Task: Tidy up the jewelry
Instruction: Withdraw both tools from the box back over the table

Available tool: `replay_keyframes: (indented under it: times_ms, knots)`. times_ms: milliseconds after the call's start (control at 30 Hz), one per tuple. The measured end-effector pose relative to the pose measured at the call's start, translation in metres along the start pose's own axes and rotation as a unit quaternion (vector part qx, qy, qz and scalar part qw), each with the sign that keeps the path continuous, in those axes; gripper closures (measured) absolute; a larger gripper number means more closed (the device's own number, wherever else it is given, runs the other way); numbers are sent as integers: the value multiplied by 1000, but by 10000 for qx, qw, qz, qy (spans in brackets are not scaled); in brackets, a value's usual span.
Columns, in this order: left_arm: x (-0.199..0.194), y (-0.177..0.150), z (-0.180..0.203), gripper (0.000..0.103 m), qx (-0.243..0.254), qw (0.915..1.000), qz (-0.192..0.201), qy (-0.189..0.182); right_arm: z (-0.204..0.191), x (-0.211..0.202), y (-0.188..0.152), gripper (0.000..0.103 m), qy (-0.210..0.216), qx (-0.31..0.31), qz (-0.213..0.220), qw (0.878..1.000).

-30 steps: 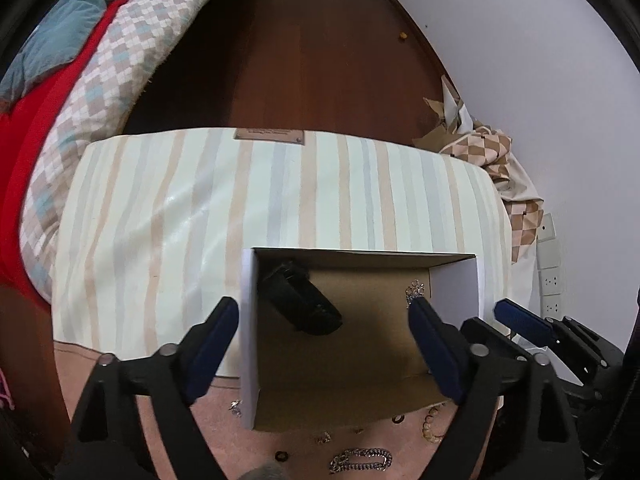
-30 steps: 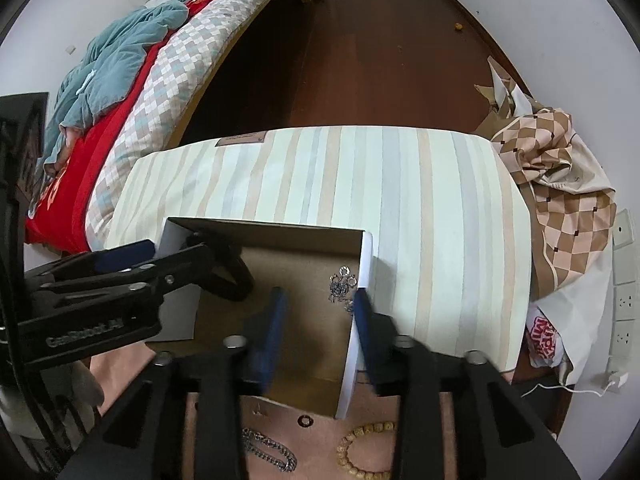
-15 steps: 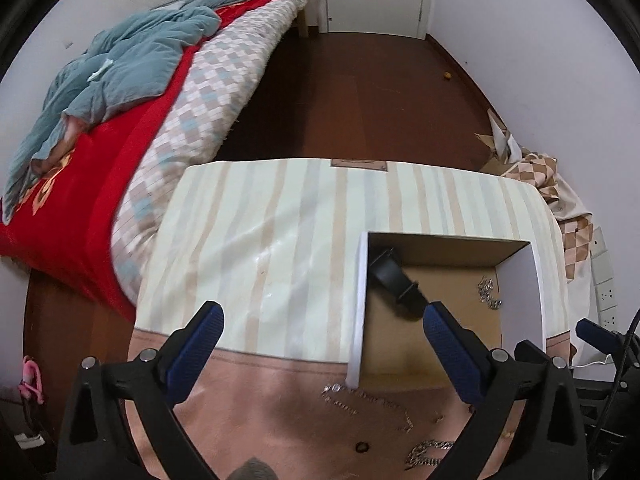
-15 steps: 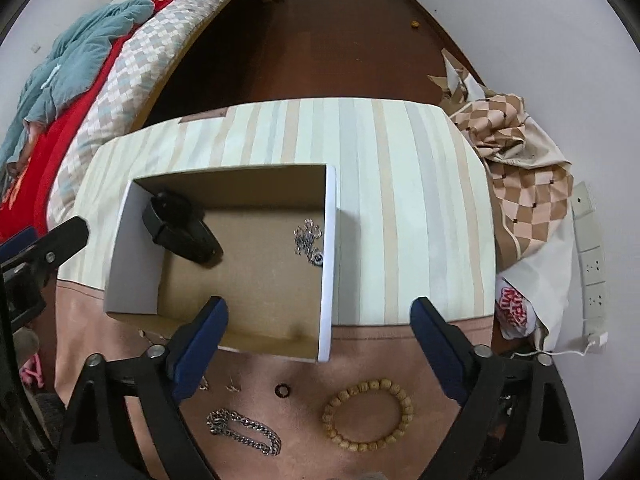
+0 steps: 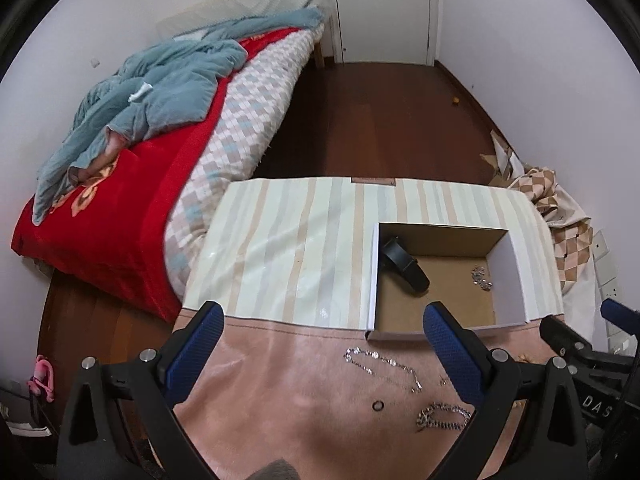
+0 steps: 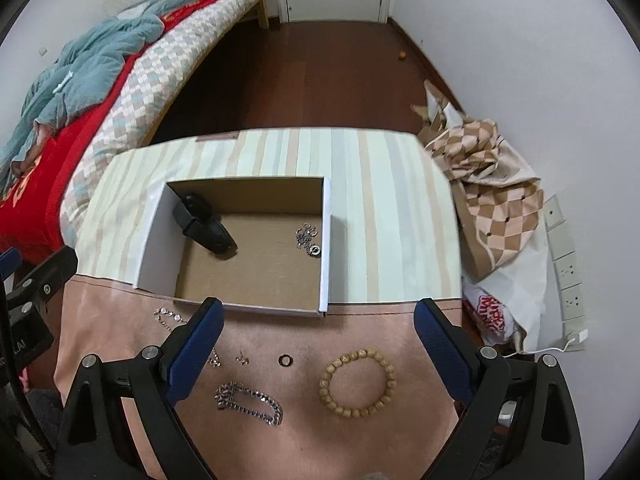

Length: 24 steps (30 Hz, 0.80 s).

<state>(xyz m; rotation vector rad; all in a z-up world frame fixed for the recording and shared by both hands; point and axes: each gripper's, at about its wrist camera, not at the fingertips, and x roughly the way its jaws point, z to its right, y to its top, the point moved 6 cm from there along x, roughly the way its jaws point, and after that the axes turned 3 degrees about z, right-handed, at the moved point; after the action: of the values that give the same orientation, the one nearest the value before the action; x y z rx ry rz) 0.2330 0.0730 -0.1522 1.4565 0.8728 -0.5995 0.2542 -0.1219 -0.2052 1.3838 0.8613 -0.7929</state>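
- The right tongs [image 6: 316, 344] gape wide with nothing between the blue pads; their jaws have just been opening, and only bare pink cloth shows in the gap.
- The left tongs [image 5: 320, 342] stand just as wide and grip nothing either, low in the left wrist view over the same cloth.
- Under the right tongs, bottom centre of the right wrist view, several pieces lie loose on the surface [image 6: 304, 440]: a wooden bead bracelet [image 6: 357, 384], a chunky silver chain [image 6: 249, 398], a small dark ring [image 6: 285, 359], a tiny pair of what may be earrings [image 6: 241, 358], and a fine sparkly chain [image 6: 168, 316] partly hidden behind the left pad.
- Past them, mid-frame, sits the open cardboard box [image 6: 326, 240]. Inside, a black strap-like piece [image 6: 204, 230], maybe a watch, leans in the left corner, and a small heap of silver links [image 6: 308, 238] lies against the right wall.
- My read: two pieces are boxed and about five wait outside, so the job looks under halfway done.
- Both tongs are free, so any of the loose pieces could be picked up; the bead bracelet looks the easiest, the ring and fine chain the fiddliest.
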Motion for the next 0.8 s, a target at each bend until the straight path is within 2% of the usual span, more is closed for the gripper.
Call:
replay_keyframes:
  times_ms: [233, 467, 667, 800]
  knots:
    - [-40, -15, -1, 1, 27, 9997, 201, -98, 6, -53, -8, 6, -80, 24, 460, 9989]
    - [-67, -23, -2, 1, -13, 9994, 327, -137, 3, -89, -22, 6, -34, -10, 697, 9976]
    - [-77, -32, -7, 1, -153, 9990, 412, -94, 0, -107, -33, 6, 177, 75, 824, 9964]
    - [-65, -49, -11, 1, -223, 9989, 405, 45, 19, -94, -50, 6, 273, 405, 689, 9964]
